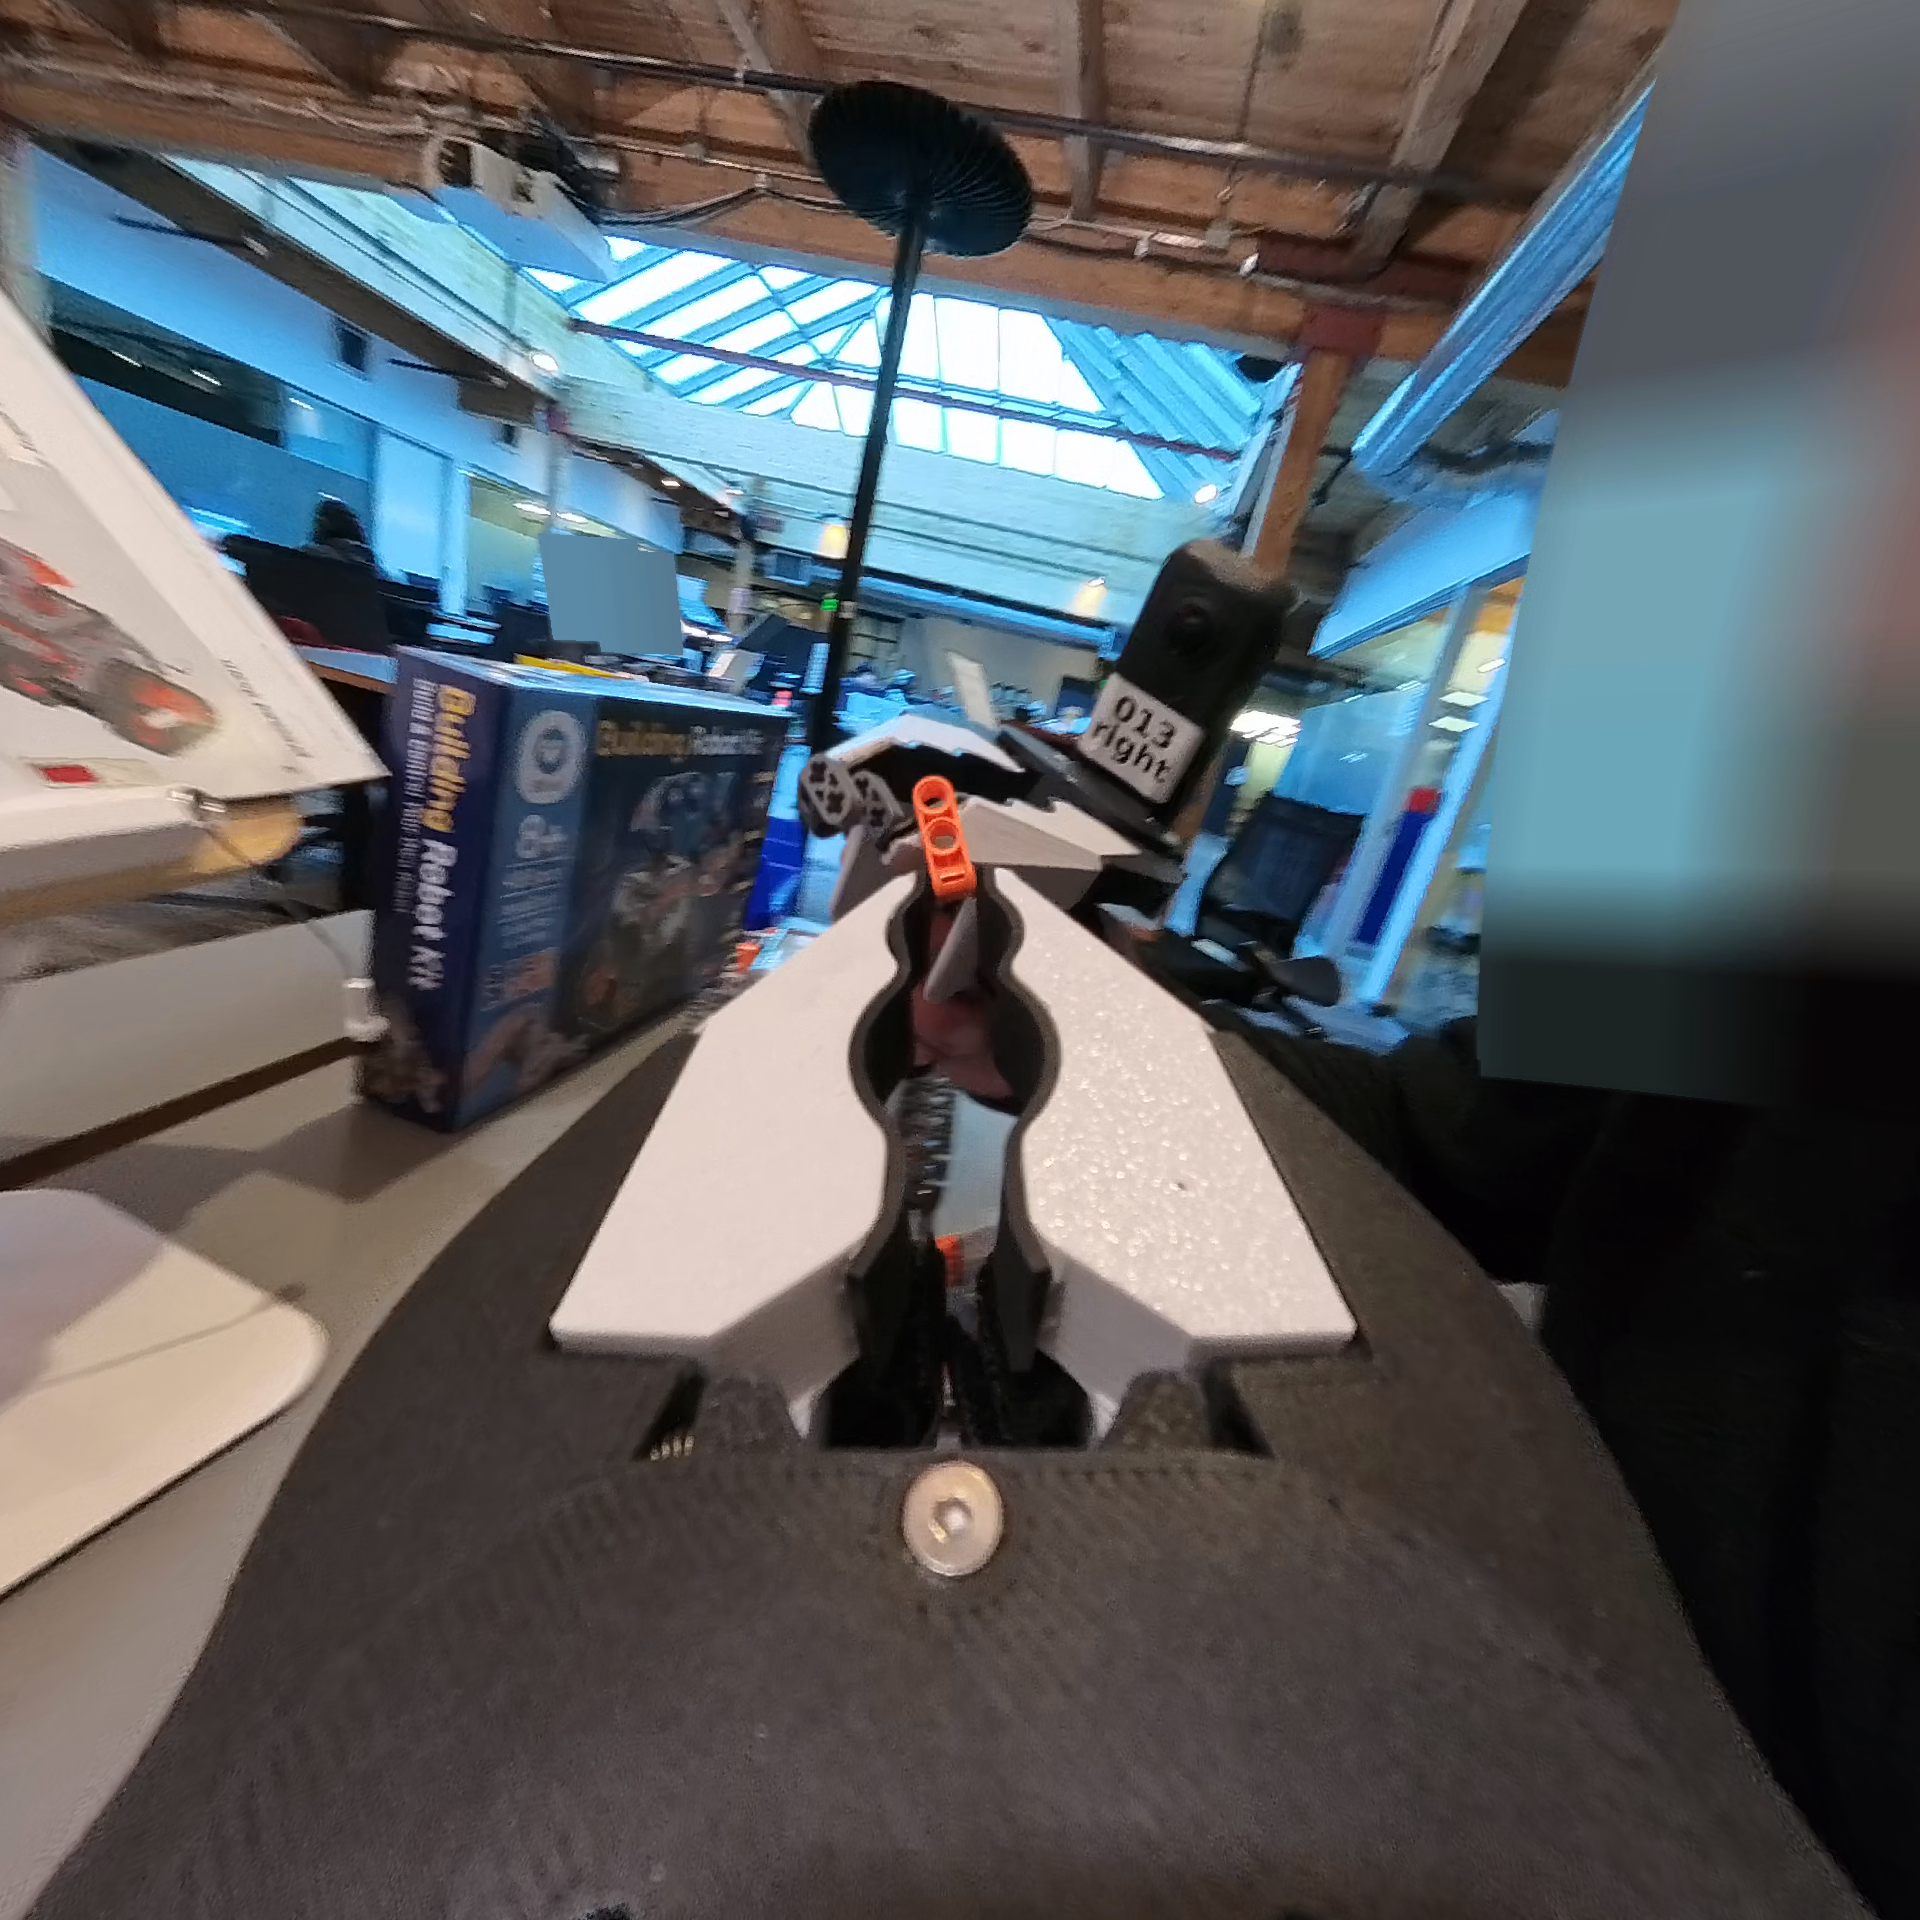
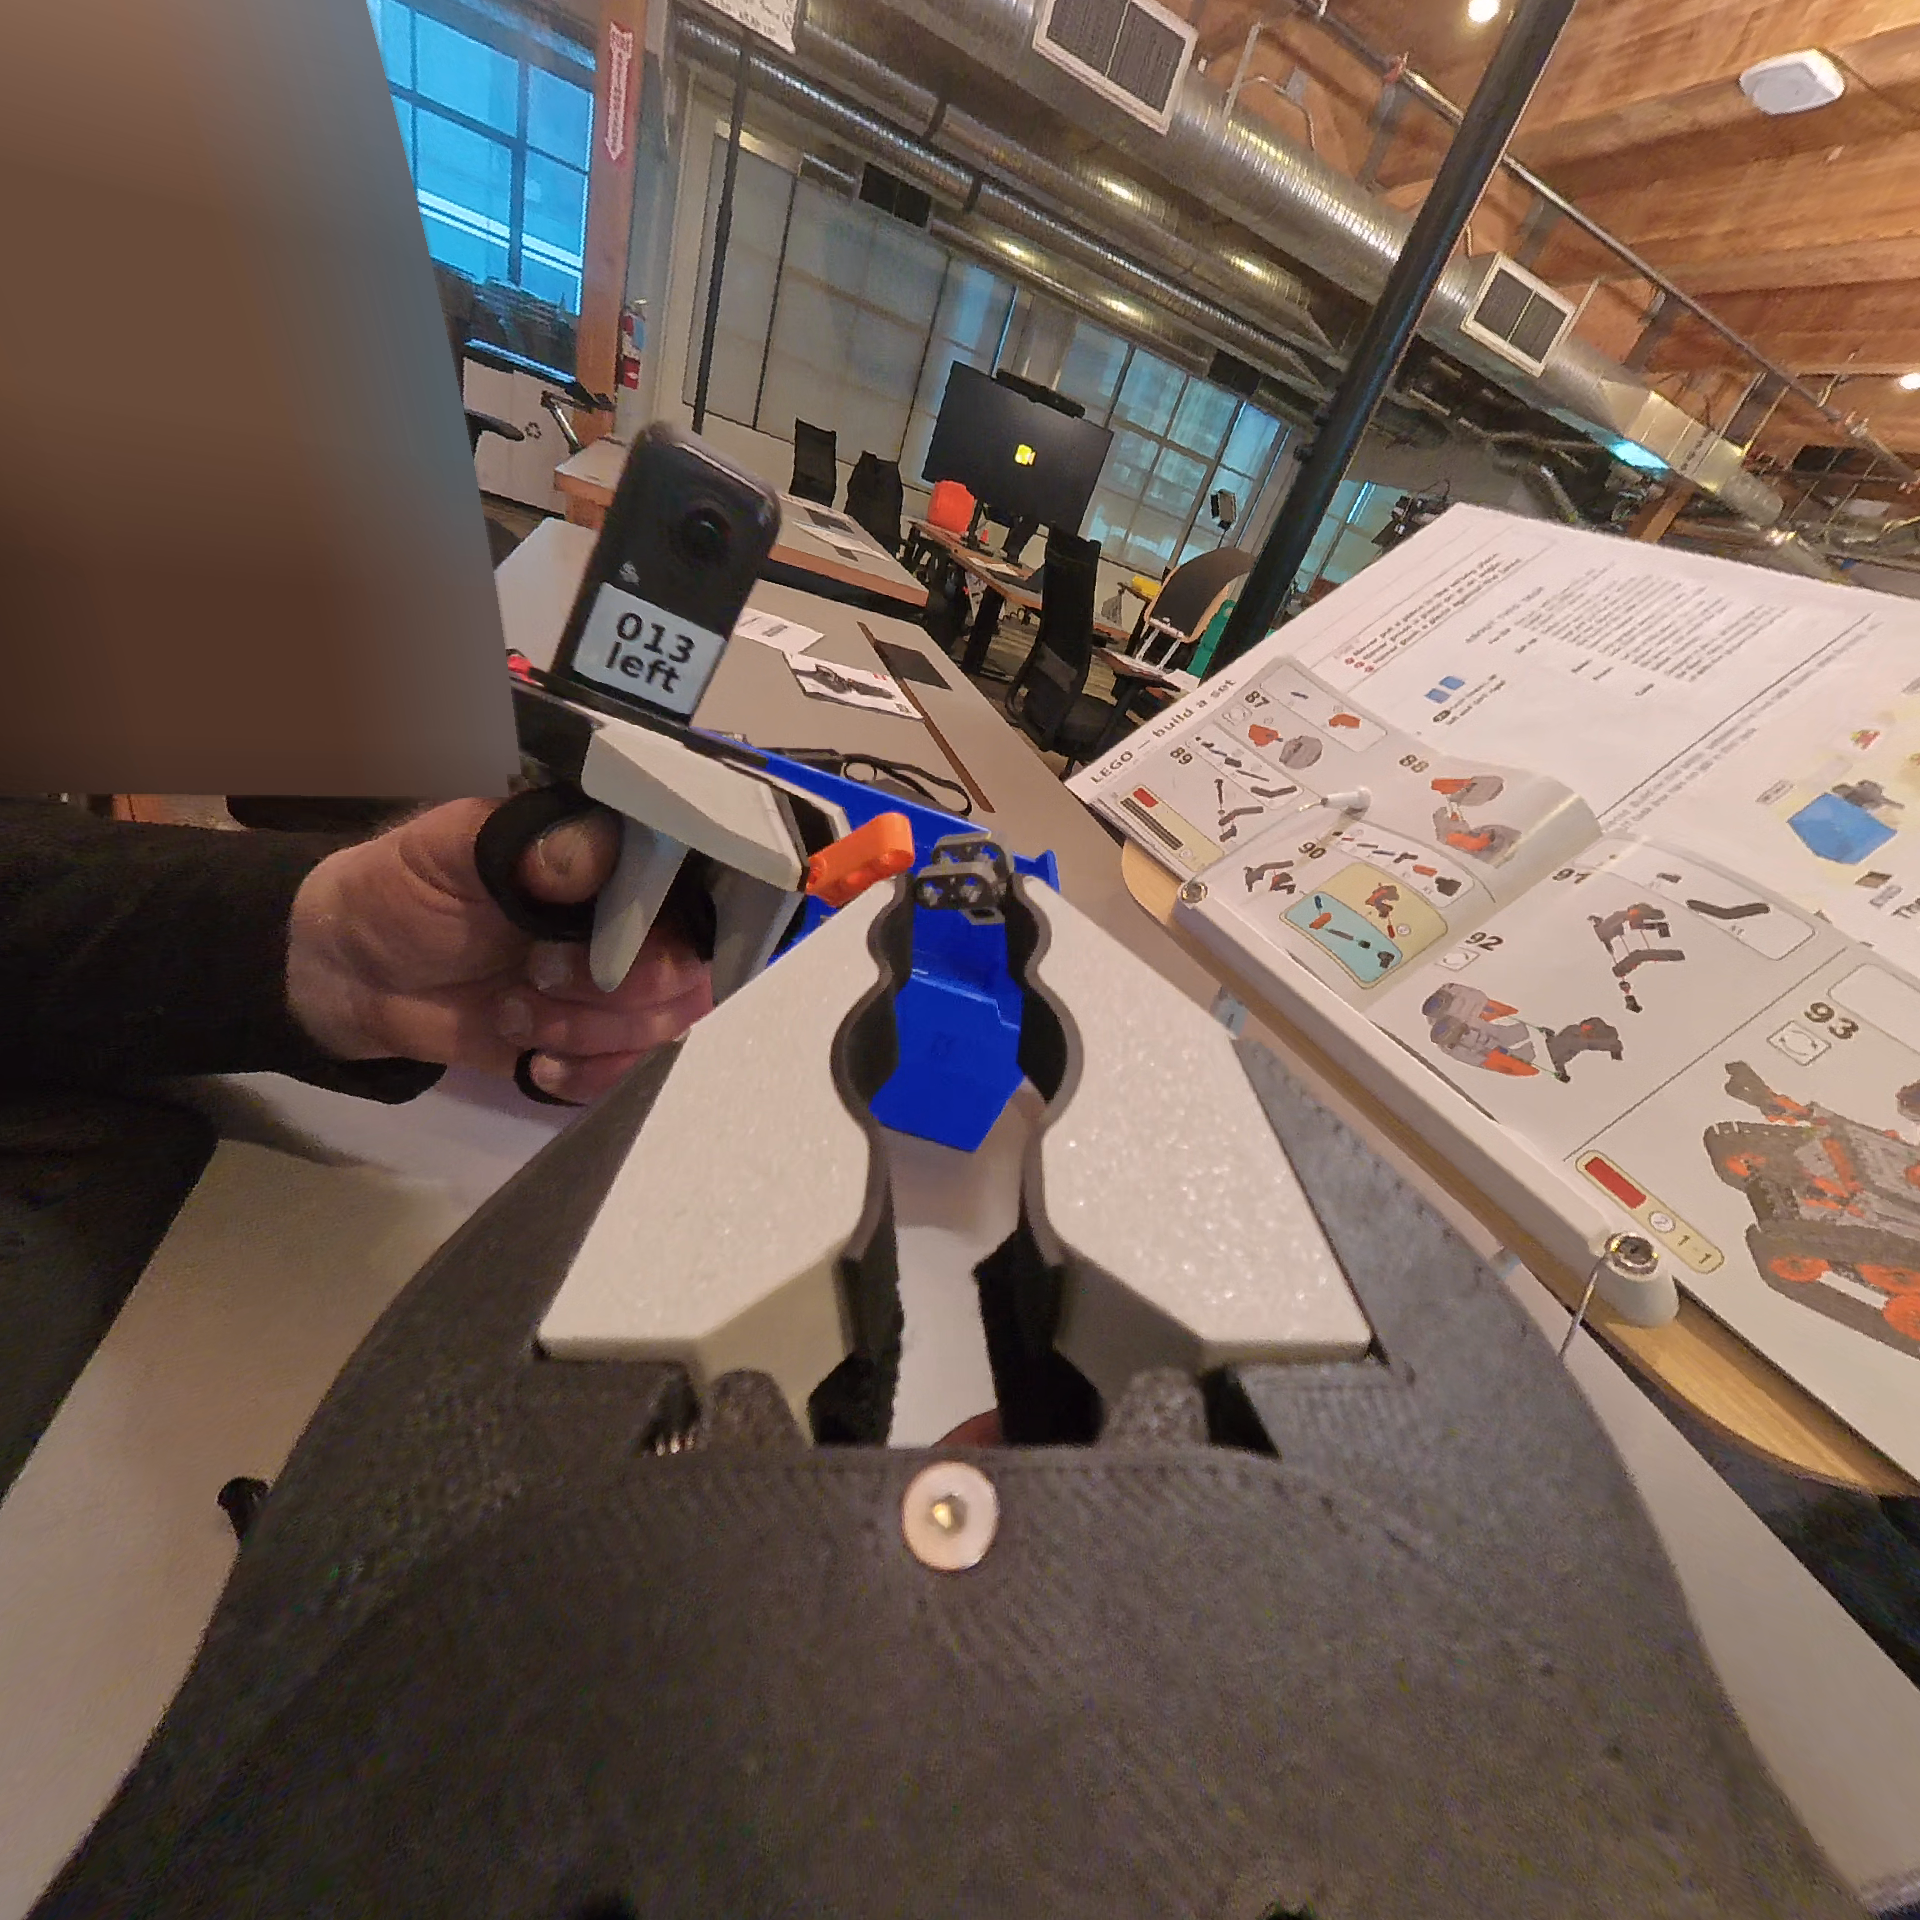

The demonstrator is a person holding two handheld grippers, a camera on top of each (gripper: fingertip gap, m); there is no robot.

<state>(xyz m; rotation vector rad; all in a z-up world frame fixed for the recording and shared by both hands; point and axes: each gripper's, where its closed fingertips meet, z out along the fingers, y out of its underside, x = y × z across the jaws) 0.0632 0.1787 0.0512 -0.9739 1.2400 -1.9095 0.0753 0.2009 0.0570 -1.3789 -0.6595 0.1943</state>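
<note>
Left wrist view: left gripper (image 1: pixel 943 883) jaws pinch orange beam (image 1: pixel 943 837); right gripper (image 2: pixel 961 894) jaws pinch grey connector (image 2: pixel 961 878) just beside it. Align holes squarely, press gently.

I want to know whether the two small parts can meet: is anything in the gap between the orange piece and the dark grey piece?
Nothing visible. The left gripper pinches the orange piece; the right gripper pinches the dark grey piece. Open air separates them; the blue bin sits behind.
</note>
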